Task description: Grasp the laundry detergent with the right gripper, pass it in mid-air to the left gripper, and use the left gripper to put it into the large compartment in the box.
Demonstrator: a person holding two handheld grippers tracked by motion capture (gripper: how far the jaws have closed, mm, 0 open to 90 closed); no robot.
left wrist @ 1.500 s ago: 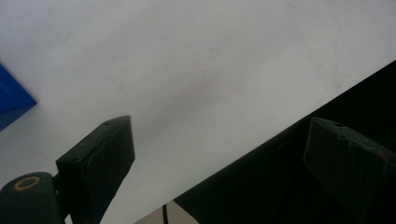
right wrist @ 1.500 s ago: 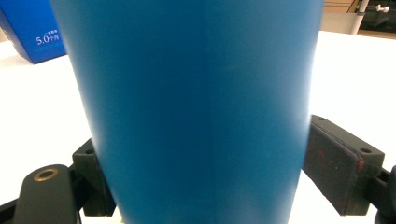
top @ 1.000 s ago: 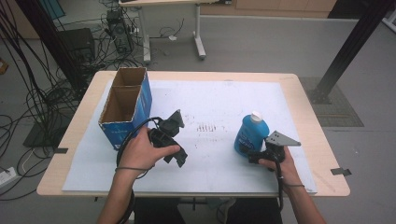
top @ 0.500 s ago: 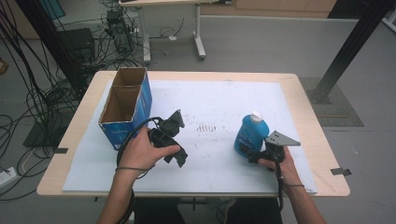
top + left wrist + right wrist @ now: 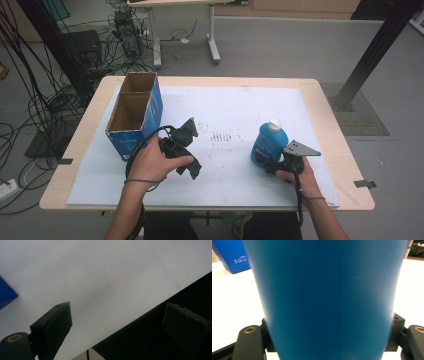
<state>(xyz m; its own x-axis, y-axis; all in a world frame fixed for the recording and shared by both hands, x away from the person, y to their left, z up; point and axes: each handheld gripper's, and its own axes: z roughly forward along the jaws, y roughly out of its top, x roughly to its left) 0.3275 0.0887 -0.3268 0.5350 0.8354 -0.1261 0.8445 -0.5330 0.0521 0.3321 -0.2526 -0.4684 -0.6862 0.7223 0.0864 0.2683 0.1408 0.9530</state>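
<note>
The blue bottle (image 5: 268, 143) with a white cap stands upright on the white sheet (image 5: 235, 110) that covers the table (image 5: 330, 125), on the person's right side and near the front edge. In the right gripper view the blue bottle (image 5: 324, 297) fills the space between the two black jaws, whose bases show at either side of its lower body and press against it, so the right gripper (image 5: 267, 164) is pinching the bottle low down. In the high view that gripper sits just in front of the bottle, held by the person's right hand (image 5: 299, 172), with its grey three-cornered plate (image 5: 300, 148) raised above the hand.

The left gripper (image 5: 192, 167) lies well apart from the bottle, toward the left of the sheet, held in the person's left hand (image 5: 152, 162) with its cable (image 5: 145, 145) looping around the wrist. In the left gripper view its two jaws stand wide apart with nothing between them, and look down on bare white sheet and a dark edge beyond it.

Just left of that hand stands an open cardboard box (image 5: 135, 112) with blue outer walls and two compartments; its corner shows as a blue patch at the edge of the left gripper view, and its printed side appears behind the bottle in the right gripper view. A patch of small reddish marks (image 5: 222, 136) lies on the sheet between the two grippers.
</note>
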